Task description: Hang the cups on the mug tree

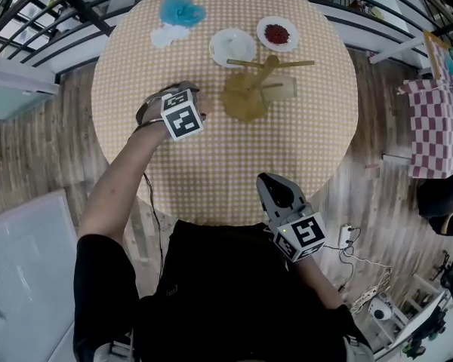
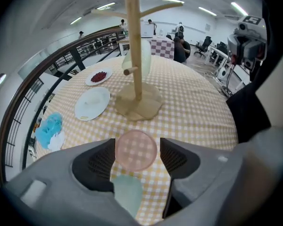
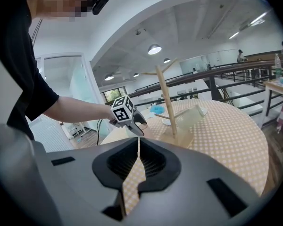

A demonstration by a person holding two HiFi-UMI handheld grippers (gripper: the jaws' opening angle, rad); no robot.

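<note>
The round tabletop (image 1: 211, 172) carried a yellow-and-white checked cloth. The wooden mug tree (image 1: 258, 81) stood upright on its flat base, toward the far half of the tabletop. One pale translucent cup (image 2: 138, 60) hung on a lower peg of the tree, close against the trunk.

The left hand-held gripper (image 2: 137, 159) pointed steeply down over the tabletop, on the near left side of the tree. Its jaws stood wide apart. A pink translucent cup (image 2: 136, 149) stood on the cloth between them, seen from above as a round disc. The cup sat close to both pads; the left gripper view showed no pad pressing on it. The cup was apart from the tree base, on the near side of it.

The right hand-held gripper (image 3: 138, 147) had its jaws together with nothing between them. In the head view it was at the near edge of the tabletop, close to the person's body and well apart from the tree.

Beyond the tree lay a white plate (image 1: 232, 46), and just beside it a smaller dish of red pieces (image 1: 277, 34). A crumpled blue item (image 1: 181, 10) and a white crumpled item (image 1: 168, 35) lay at the far left; their nature could not be determined.
</note>
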